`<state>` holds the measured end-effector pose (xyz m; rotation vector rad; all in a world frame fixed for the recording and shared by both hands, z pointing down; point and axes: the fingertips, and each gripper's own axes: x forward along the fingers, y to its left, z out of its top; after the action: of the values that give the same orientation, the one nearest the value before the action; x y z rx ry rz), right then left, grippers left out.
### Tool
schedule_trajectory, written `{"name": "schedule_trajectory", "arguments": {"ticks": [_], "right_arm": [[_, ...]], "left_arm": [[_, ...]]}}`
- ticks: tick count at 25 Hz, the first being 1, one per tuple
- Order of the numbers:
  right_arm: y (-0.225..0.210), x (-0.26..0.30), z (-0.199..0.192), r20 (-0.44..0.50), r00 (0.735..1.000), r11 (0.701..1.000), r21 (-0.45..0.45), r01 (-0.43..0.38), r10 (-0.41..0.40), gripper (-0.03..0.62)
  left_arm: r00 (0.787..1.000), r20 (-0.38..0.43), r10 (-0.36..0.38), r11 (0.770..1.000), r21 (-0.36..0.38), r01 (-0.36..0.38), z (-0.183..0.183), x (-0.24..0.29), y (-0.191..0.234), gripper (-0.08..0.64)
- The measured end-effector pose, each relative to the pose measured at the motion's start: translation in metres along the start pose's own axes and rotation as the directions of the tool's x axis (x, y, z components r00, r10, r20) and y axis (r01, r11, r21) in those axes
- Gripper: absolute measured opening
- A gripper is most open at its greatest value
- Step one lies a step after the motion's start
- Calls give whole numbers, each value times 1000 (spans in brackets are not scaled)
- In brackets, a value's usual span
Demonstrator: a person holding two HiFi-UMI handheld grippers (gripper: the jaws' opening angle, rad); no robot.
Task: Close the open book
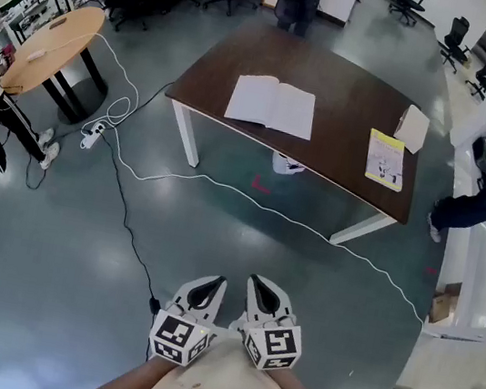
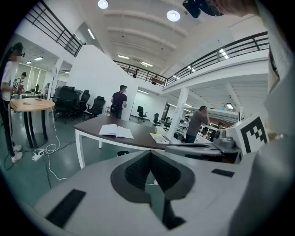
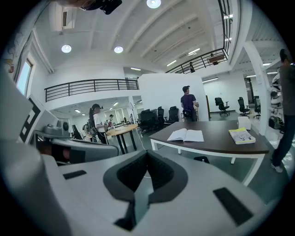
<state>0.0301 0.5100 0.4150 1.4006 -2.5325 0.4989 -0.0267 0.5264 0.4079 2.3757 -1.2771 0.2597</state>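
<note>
The open book [image 1: 271,105] lies flat with white pages up on a dark brown table [image 1: 353,87] with white legs, far ahead of me across the floor. It also shows in the left gripper view, open book [image 2: 116,131], and in the right gripper view, open book [image 3: 186,135]. My left gripper [image 1: 212,284] and right gripper [image 1: 261,286] are held side by side close to my body, well short of the table. The jaws of both the left gripper [image 2: 150,154] and the right gripper [image 3: 147,154] are shut with nothing between them.
A yellow book [image 1: 385,158] and a pale closed book [image 1: 412,128] lie at the table's right end. A white cable [image 1: 225,191] and a black cable [image 1: 130,235] cross the floor. A round wooden table [image 1: 51,46] stands left. People stand behind and right of the table.
</note>
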Motion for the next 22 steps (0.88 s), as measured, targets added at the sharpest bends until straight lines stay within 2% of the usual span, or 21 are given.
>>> {"name": "schedule_trajectory", "arguments": {"ticks": [10,16,22], "right_arm": [[8,4,-2,-18,1000,1000,4,15,-15,6],[14,10,3,14,1000,999,37,4,-4,6],[31,36,1,-2,1000,997,77,11,-11,6]], "left_arm": [[1000,-6,-8,1000,-19,8,0,-7,9,5],[1000,-12,-12,1000,-23,12,0,-11,17,5],[1000,0,20,999,-48,-20,3,-29,57,5]]}}
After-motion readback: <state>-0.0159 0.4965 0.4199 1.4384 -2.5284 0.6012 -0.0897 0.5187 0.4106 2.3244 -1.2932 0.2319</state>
